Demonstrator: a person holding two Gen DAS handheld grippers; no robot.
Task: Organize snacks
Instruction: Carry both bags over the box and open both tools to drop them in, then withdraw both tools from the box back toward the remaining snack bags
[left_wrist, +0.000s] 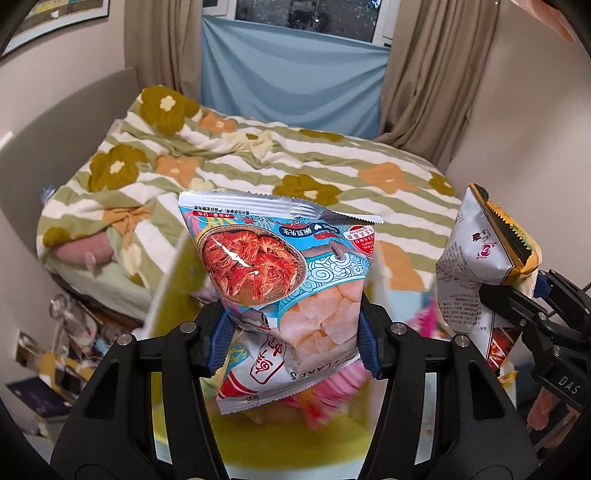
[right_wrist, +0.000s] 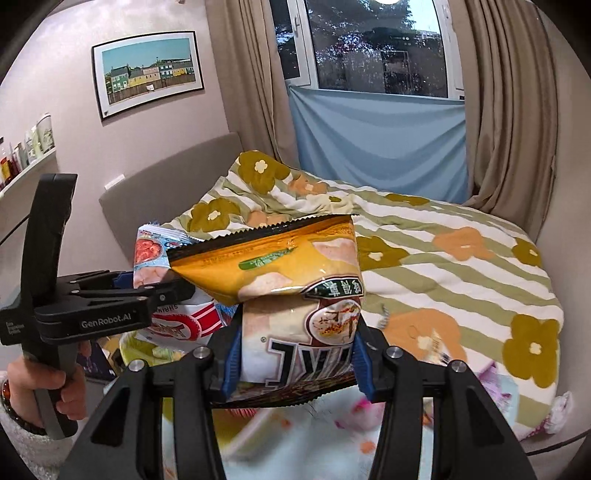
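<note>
Crinkly blue foil shrimp-flake packet (left_wrist: 280, 280) with a serrated silver seal sits upside down, pinched by the left gripper (left_wrist: 291, 343). Beside it, the right gripper (right_wrist: 295, 369) clamps a glossy orange-and-white snack pouch (right_wrist: 291, 288), zigzag-edged. Both hang above a blurred yellow-green bin rim (left_wrist: 166, 288), before the floral striped quilt (right_wrist: 461, 266).

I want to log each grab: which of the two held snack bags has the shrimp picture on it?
The blue shrimp flakes bag in the left gripper. The bag in the right gripper is a yellow-orange snack bag with no shrimp picture.
</note>
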